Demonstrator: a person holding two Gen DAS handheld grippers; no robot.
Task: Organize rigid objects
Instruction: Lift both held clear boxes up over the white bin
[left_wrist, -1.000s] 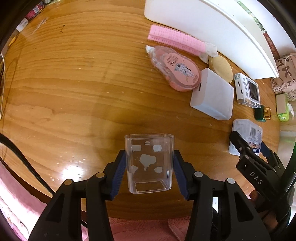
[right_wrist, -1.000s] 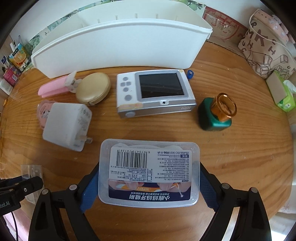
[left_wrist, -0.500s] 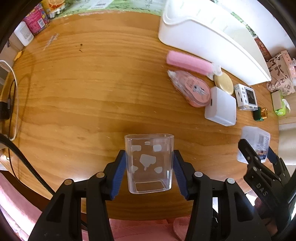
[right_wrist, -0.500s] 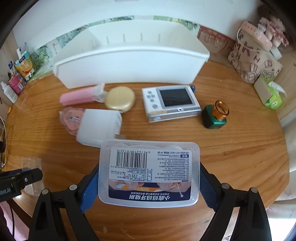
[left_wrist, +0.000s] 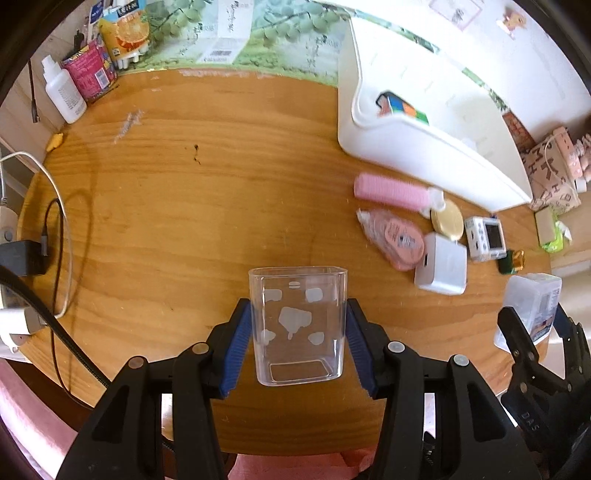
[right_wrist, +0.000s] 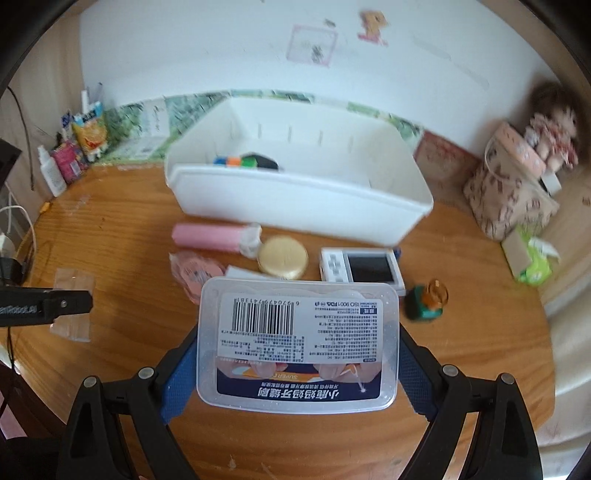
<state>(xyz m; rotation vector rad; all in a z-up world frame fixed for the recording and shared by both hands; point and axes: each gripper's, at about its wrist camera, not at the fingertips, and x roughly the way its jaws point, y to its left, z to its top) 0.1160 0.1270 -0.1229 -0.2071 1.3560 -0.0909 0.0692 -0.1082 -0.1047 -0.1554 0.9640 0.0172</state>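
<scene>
My left gripper (left_wrist: 298, 338) is shut on a clear plastic cup (left_wrist: 299, 325) with white blotches, held above the wooden table (left_wrist: 184, 206). My right gripper (right_wrist: 297, 365) is shut on a flat clear plastic box (right_wrist: 299, 343) with a barcode label, also lifted; it shows in the left wrist view at the right edge as the clear plastic box (left_wrist: 532, 306). A white storage bin (right_wrist: 295, 195) stands at the back of the table with a colourful cube (right_wrist: 240, 161) inside. The left gripper's finger (right_wrist: 55, 304) reaches in from the left of the right wrist view.
In front of the bin lie a pink tube (right_wrist: 210, 236), a pink wrapped pack (right_wrist: 194, 273), a gold round tin (right_wrist: 282, 256), a white charger block (left_wrist: 441, 267), a small white game console (right_wrist: 360, 269) and a green bottle (right_wrist: 426, 301). Cables (left_wrist: 55, 229) lie left; bags (right_wrist: 513, 192) right.
Both grippers have risen with their loads and tilted up; the table objects look smaller and farther, and the bin's inside and the back wall have come into view.
</scene>
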